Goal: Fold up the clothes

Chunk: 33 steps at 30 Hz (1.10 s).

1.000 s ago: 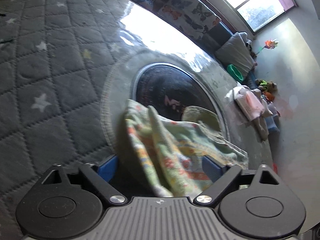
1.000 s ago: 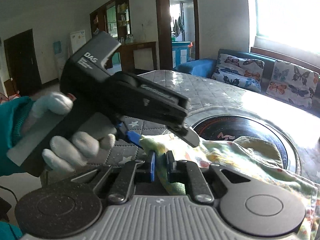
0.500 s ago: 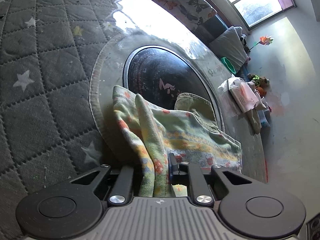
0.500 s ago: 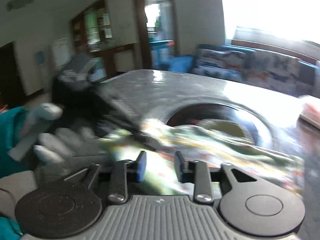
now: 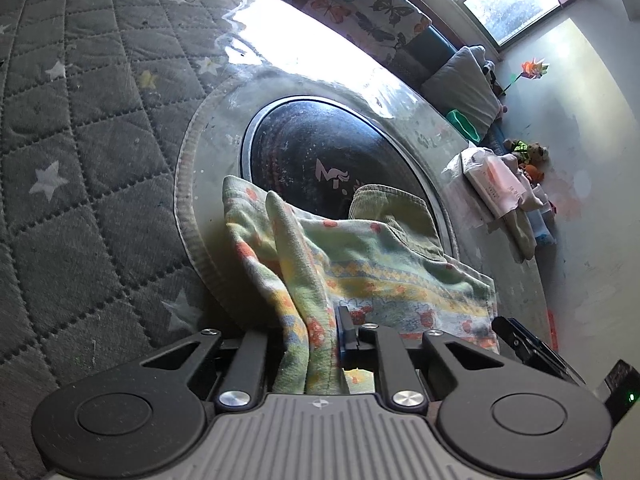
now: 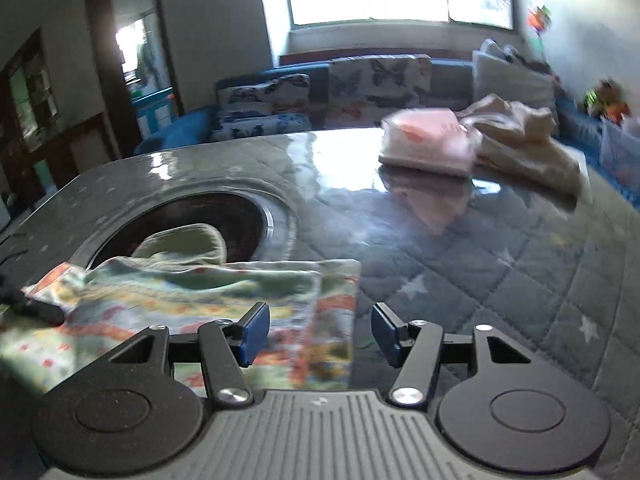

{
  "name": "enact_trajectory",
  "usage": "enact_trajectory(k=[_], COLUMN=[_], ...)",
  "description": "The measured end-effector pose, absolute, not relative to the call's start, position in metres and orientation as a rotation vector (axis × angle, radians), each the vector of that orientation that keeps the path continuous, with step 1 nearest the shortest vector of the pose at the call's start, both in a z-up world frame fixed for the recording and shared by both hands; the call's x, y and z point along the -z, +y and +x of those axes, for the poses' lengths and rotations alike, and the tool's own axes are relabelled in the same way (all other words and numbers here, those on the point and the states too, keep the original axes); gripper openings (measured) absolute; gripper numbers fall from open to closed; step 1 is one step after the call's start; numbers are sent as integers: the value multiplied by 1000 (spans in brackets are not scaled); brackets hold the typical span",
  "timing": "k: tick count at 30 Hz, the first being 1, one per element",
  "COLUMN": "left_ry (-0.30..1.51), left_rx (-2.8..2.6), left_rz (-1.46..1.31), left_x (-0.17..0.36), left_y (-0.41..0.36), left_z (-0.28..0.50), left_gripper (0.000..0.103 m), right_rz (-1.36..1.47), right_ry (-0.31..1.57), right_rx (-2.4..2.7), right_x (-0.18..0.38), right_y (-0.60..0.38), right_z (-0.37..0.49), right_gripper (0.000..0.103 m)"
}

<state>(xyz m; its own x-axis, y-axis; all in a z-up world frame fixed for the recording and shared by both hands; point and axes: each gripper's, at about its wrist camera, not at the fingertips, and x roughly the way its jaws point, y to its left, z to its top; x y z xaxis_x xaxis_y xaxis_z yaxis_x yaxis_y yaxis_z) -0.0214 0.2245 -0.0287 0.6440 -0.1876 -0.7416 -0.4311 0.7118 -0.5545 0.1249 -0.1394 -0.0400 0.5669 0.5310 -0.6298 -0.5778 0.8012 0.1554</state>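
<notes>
Right gripper (image 6: 320, 334) is swinging off the left gripper (image 5: 316, 338), jaws opening over the garment's (image 6: 192, 300) edge; left is pinching a garment fold.

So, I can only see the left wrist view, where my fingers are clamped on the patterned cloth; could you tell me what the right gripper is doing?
Observer: The right gripper is opening, its fingers either side of the patterned cloth near its corner, not pressing it.
Operator: Thank you. Is there anything beyond that corner?
Observer: Only bare quilted cover with white stars.
Operator: And what is behind the pink packet?
Observer: A crumpled beige garment lies right beside the pink packet.
Operator: Is the left gripper visible there?
Observer: A dark part at the frame's left edge rests on the cloth; it may be that.
</notes>
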Motion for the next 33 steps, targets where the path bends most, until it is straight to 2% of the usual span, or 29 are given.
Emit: enact_trajectory(k=[3, 4, 5, 7, 9, 10, 20, 33], left_ry=[885, 886, 887, 890, 891, 890, 848, 829], left_rx=[-166, -169, -171, -177, -183, -183, -110, 99], left_rz=[-772, -767, -760, -739, -713, -701, -571, -429], left_x=[28, 27, 27, 25, 22, 19, -22, -53], left_y=[222, 221, 220, 218, 215, 214, 189, 98], left_z=[-20, -19, -18, -17, -15, -14, 5, 75], left_gripper=[16, 16, 16, 16, 15, 15, 12, 12], right_rz=[-44, -45, -45, -39, -38, -35, -20, -63], right_ry=[735, 731, 729, 732, 732, 729, 610, 472], right_rx=[-656, -661, -671, -690, -699, -700, -713, -516], right_x=[47, 48, 48, 48, 47, 46, 9, -46], right_y=[-139, -137, -135, -132, -129, -129, -153, -229], right_z=[130, 129, 128, 127, 124, 123, 97, 93], right_gripper=[57, 53, 47, 27, 13, 11, 8, 8])
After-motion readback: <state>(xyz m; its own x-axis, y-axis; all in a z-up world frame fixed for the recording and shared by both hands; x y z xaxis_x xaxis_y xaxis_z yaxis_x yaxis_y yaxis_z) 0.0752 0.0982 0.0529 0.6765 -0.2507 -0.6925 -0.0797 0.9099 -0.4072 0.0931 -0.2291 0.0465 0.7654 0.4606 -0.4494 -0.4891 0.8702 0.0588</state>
